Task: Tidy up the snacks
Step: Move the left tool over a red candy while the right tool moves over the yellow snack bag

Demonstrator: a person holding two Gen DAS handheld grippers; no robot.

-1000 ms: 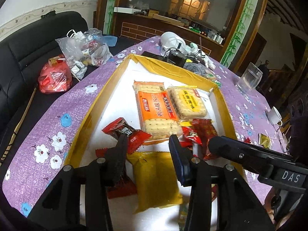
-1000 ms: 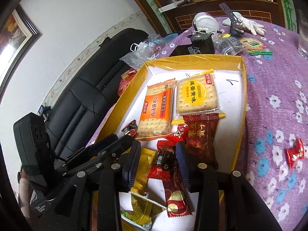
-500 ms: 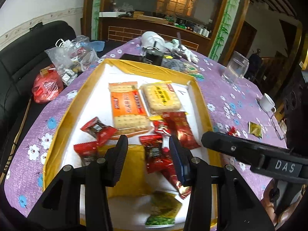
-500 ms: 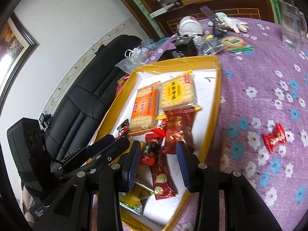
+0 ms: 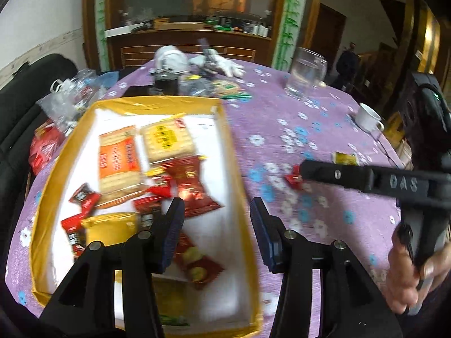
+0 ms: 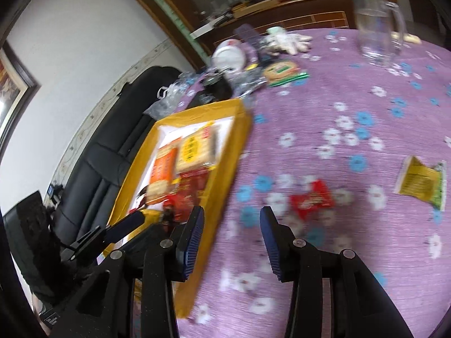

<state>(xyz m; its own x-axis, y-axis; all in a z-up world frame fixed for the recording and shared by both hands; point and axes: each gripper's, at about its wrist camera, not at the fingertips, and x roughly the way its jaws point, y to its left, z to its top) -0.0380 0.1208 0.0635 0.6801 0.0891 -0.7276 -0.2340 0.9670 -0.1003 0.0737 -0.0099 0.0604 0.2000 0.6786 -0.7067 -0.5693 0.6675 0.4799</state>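
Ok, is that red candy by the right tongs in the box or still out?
Out. The red candy lies on the purple tablecloth, outside the yellow box.

Glossy foil snack wrappers [image 5: 194, 186] lie in a yellow tray [image 5: 234, 169] on woven floral tablecloth [image 6: 352, 107].

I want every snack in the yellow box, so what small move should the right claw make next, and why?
Probably ease the open right claw forward and down onto the red candy, which lies on the purple tablecloth outside the yellow box, just ahead of it.
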